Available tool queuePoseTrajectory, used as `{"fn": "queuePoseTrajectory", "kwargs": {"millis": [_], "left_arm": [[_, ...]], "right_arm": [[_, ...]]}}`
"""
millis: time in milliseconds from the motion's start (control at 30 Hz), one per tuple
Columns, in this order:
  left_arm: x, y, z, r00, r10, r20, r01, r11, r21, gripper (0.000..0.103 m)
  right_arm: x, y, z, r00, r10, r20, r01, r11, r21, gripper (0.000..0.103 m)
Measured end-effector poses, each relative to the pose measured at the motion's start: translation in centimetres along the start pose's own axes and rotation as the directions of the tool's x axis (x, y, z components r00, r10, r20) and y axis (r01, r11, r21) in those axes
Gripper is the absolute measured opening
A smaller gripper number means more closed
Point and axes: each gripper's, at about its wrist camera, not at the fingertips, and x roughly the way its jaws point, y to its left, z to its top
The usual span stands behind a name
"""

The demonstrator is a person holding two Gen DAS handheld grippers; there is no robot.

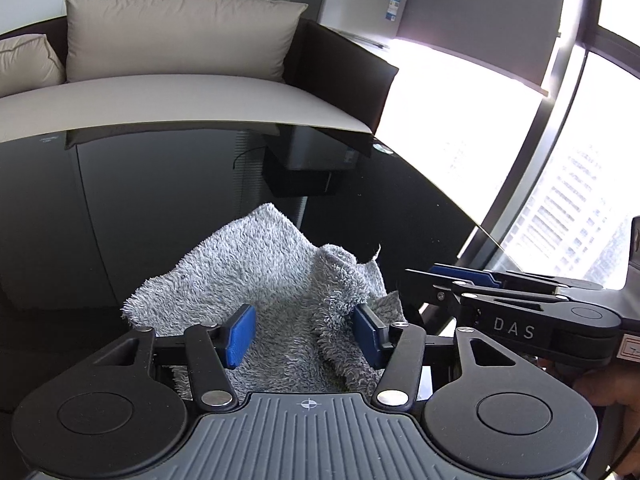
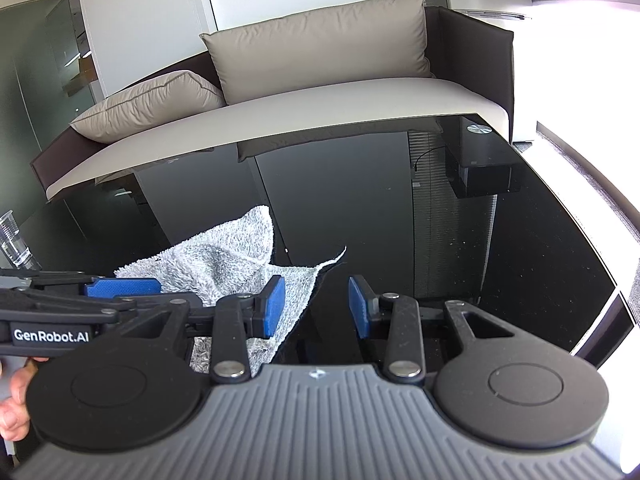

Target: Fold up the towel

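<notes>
A fluffy grey towel [image 1: 248, 272] lies crumpled on the glossy black table [image 1: 120, 220], one corner pointing away and a raised fold [image 1: 336, 280] on its right side. My left gripper [image 1: 304, 334] sits low over the towel's near part. Its blue pads [image 1: 242, 334] stand apart with cloth lying between them, and the raised fold rests against the right pad. My right gripper [image 2: 316, 308] is open at the towel's right edge [image 2: 308, 304]. Its left pad overlaps the cloth, and mostly bare table shows in the gap. The two grippers are side by side.
A sofa with beige cushions [image 2: 320, 48] stands behind the table's far edge [image 2: 280, 136]. A clear plastic cup [image 2: 12, 240] is at the far left. The table's right edge [image 2: 616, 292] borders a bright window. A person's hand [image 2: 14, 400] holds the left gripper.
</notes>
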Motion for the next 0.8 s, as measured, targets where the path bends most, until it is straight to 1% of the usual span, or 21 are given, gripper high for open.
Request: {"fn": "queuePoseTrajectory", "kwargs": {"millis": [67, 100, 133, 167, 267, 333, 533, 800], "left_arm": [[-0.1, 0.1, -0.2, 1.000, -0.007, -0.004, 0.007, 1.000, 0.000, 0.032], [-0.2, 0.3, -0.2, 1.000, -0.010, -0.008, 0.010, 1.000, -0.006, 0.031], [-0.2, 0.5, -0.2, 1.000, -0.013, -0.012, 0.013, 1.000, -0.012, 0.026], [-0.1, 0.6, -0.3, 1.000, -0.017, -0.016, 0.017, 1.000, -0.017, 0.019], [-0.3, 0.7, -0.4, 0.999, -0.029, -0.019, 0.029, 0.999, -0.015, 0.010], [-0.4, 0.6, -0.4, 0.999, -0.037, -0.016, 0.037, 0.999, -0.005, 0.007], [-1.5, 0.9, -0.4, 0.999, -0.051, 0.003, 0.051, 0.999, 0.001, 0.006], [-3.2, 1.9, -0.3, 0.998, -0.059, 0.023, 0.059, 0.998, -0.007, 0.006]], "right_arm": [[0.0, -0.1, 0.0, 1.000, 0.001, -0.001, -0.001, 1.000, 0.005, 0.037], [0.0, -0.1, 0.0, 1.000, 0.001, -0.002, -0.001, 1.000, 0.006, 0.037], [0.0, 0.0, 0.1, 1.000, 0.001, -0.002, -0.001, 1.000, 0.007, 0.037], [0.1, 0.0, 0.1, 1.000, 0.000, -0.001, 0.000, 1.000, 0.006, 0.037], [0.2, 0.2, 0.1, 1.000, 0.001, -0.001, -0.001, 1.000, 0.003, 0.037], [0.2, 0.3, 0.1, 1.000, 0.002, -0.002, -0.002, 1.000, -0.001, 0.037], [0.6, 0.7, 0.3, 1.000, 0.016, -0.003, -0.016, 1.000, -0.001, 0.037], [1.8, 1.7, 0.9, 0.998, 0.067, -0.011, -0.067, 0.998, -0.017, 0.037]]}}
